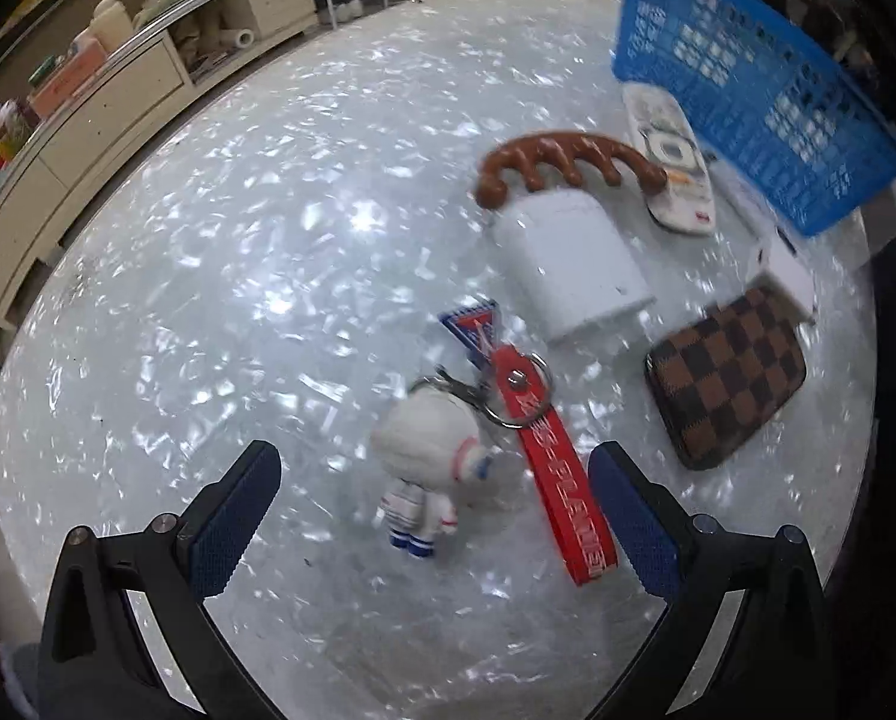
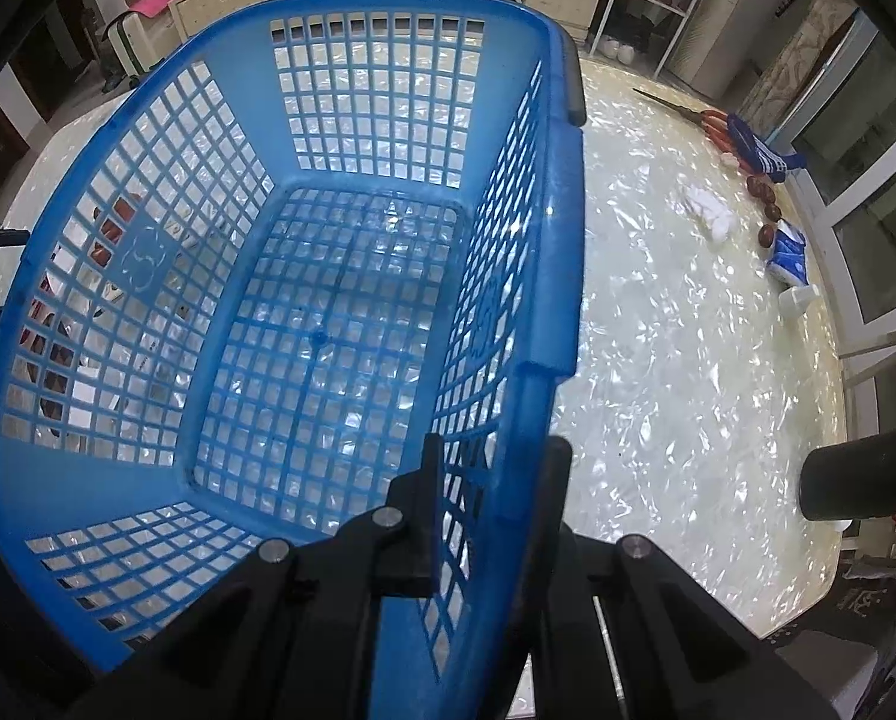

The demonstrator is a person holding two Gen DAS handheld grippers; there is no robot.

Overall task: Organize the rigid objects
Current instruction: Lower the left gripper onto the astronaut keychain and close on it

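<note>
Keychain work next, by the look of it: white astronaut figurine on a ring (image 1: 424,474) with red rubber strap (image 1: 553,474) lying on the pearly white worktop (image 1: 208,300), directly between and just ahead of the left tool (image 1: 433,516), spread wide and holding nothing. Strap's long axis running away from the tool, slanted toward the far left; figurine's feet pointing back at the tool. Farther off, toward the right edge: white rectangular box (image 1: 571,264), brown wooden comb (image 1: 544,165), checkered brown wallet (image 1: 727,375). Blue plastic lattice basket (image 2: 304,276), empty inside, pinched at its near rim by the right tool (image 2: 487,468), raised beyond the clutter. Left tool clearly nearer the keychain.
</note>
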